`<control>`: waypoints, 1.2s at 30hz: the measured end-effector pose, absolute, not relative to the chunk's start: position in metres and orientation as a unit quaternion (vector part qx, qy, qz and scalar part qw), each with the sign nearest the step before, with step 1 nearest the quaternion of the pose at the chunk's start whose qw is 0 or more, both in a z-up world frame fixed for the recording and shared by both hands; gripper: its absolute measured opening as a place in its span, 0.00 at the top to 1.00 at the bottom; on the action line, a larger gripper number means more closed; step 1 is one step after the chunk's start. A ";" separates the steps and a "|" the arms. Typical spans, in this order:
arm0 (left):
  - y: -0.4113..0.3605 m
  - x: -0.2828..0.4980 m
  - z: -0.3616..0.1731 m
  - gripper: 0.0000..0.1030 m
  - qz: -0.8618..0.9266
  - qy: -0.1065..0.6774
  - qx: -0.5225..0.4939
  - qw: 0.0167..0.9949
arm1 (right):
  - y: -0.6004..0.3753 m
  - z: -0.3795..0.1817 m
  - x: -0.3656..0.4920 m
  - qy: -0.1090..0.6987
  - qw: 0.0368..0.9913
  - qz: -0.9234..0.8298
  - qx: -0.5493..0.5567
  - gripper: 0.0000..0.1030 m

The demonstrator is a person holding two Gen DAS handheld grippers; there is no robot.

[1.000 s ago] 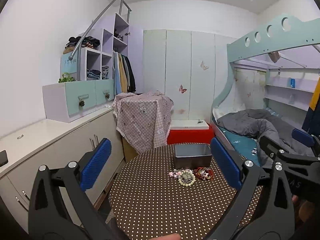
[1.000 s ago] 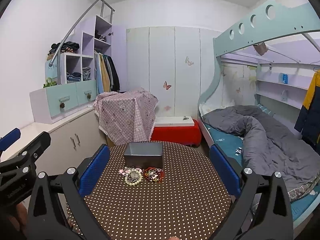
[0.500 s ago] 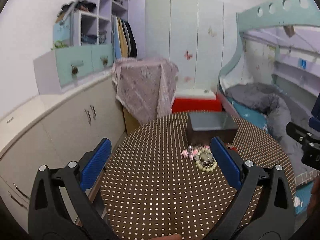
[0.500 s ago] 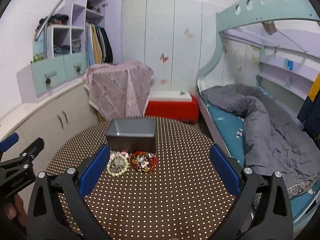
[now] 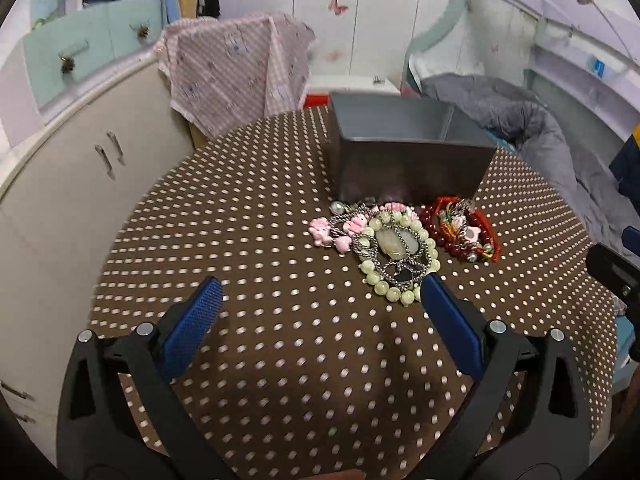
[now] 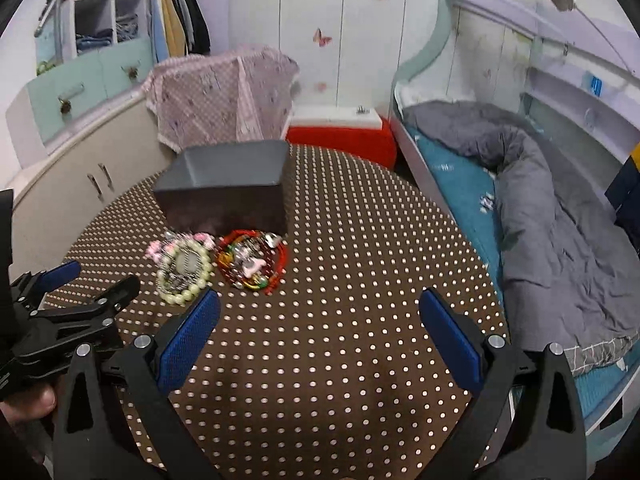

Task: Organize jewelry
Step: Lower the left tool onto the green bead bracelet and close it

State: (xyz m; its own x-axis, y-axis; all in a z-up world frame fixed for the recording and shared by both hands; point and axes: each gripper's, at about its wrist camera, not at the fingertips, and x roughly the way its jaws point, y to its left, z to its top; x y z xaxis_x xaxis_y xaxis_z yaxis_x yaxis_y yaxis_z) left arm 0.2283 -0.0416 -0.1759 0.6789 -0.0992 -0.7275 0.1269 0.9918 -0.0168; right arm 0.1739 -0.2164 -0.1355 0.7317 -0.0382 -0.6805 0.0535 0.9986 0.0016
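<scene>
A pile of jewelry lies on the round brown dotted table in front of an open grey box. It holds a pale green bead bracelet with a pendant, pink charms and red bead bracelets. My left gripper is open and empty, just short of the green beads. My right gripper is open and empty, nearer than the red bracelets and green beads. The box stands behind them.
Cream cabinets stand left of the table. A checked cloth covers furniture behind it, beside a red box. A bunk bed with a grey duvet is at the right. The left gripper shows at the left edge of the right wrist view.
Both grippers have moved forward and tilted down toward the table. The jewelry and box now look much closer. Both grippers stay open.
</scene>
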 end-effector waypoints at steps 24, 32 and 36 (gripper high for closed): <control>-0.039 0.236 -0.158 0.91 -0.164 0.400 -0.002 0.902 | -0.202 -0.150 0.206 0.395 0.919 0.013 0.012 0.08; -0.015 0.235 -0.153 0.91 -0.143 0.395 0.000 0.908 | -0.178 -0.162 0.207 0.415 0.908 0.057 0.009 0.08; -0.004 0.239 -0.173 0.67 -0.100 0.424 0.016 0.900 | -0.161 -0.173 0.208 0.430 0.899 0.082 -0.010 0.08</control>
State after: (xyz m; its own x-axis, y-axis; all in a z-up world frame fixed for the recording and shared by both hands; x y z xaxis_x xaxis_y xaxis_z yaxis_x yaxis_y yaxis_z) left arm 0.2387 -0.0036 -0.1730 0.6202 -0.1663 -0.7666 0.1932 0.9795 -0.0562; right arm 0.2082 -0.1605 -0.1728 0.6168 0.1387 -0.7748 -0.1562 0.9863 0.0522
